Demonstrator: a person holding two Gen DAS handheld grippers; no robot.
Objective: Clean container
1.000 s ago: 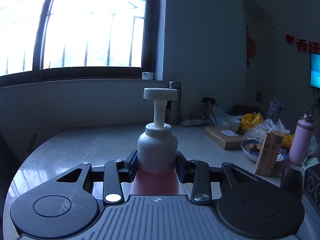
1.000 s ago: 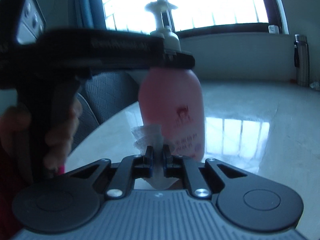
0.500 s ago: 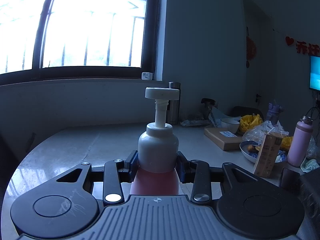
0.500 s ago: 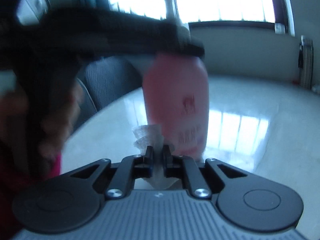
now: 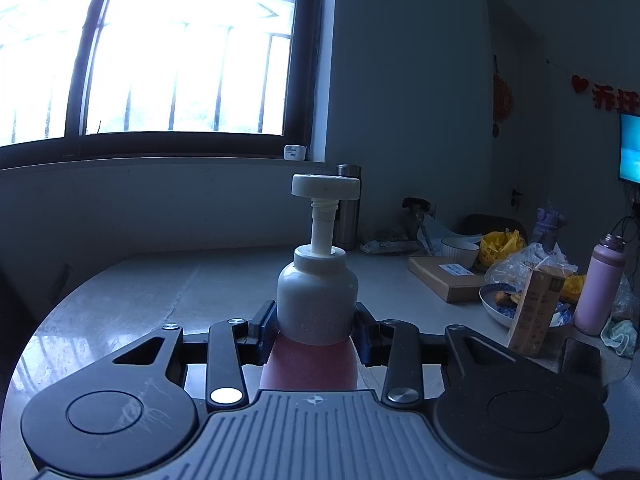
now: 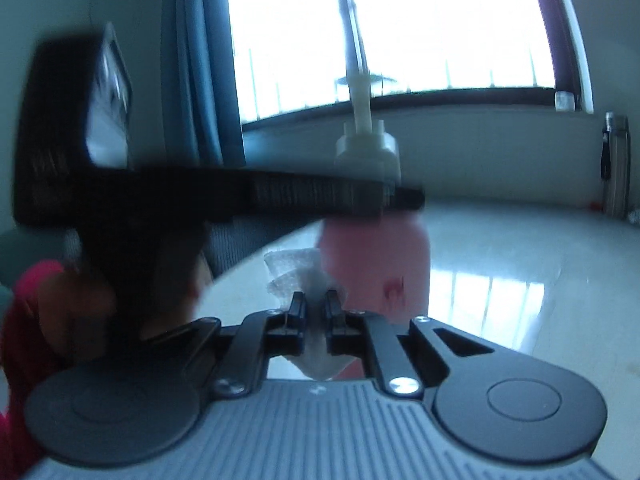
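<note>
While the left gripper [image 5: 316,330] clamps the pink plastic pump bottle with its white collar and flat pump head [image 5: 318,300] just under the collar, holding it upright above the pale glossy tabletop [image 5: 132,300], the right gripper [image 6: 315,314] is clenched on a crumpled white tissue wipe [image 6: 298,270] that sits just beside the bottle's lower left side (touching or a hair apart, the blur hides which).

From here the likeliest trouble is the bottle twisting or sliding in the left jaws: they bear on a smooth rounded shoulder, and sideways wiping pressure low on the body would lever against that grip. A thin tissue could also tear or pull out of the narrow pinch. Pressing upward might knock the raised pump head and squirt soap.

On the bottle's front there is a small red mark, too smeared to read. Red characters hang on the far wall [image 5: 616,96] beside a red heart, cut off at the frame edge. A tan carton [image 5: 534,312] carries print too small to make out.
</note>
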